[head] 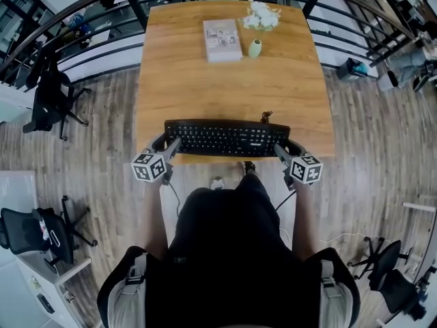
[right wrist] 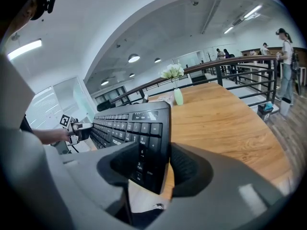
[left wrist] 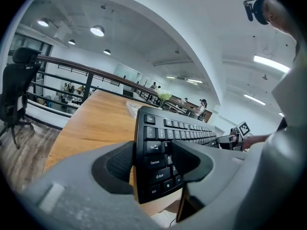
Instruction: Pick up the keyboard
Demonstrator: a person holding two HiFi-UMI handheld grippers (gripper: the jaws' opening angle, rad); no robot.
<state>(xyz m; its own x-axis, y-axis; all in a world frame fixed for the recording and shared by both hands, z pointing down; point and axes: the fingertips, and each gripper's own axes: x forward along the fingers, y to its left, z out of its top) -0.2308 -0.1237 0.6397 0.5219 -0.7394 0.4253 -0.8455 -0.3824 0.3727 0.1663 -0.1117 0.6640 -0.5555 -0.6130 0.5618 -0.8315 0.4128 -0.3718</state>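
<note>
Wooden table (head: 205, 87), black keyboard (head: 225, 138) along its 6 o'clock edge, left gripper (head: 166, 144) at the keyboard's 9 o'clock end, right gripper (head: 287, 147) at its 3 o'clock end, book (head: 222, 39) and vase (head: 255, 48) of white flowers (head: 261, 17) toward 12 o'clock, office chair (head: 51, 98) off at 9 o'clock.

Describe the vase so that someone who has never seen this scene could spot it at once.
On the wooden table, look to the far edge, opposite the keyboard. Right of the book stands a small pale green vase, the only thing holding white flowers.
</note>
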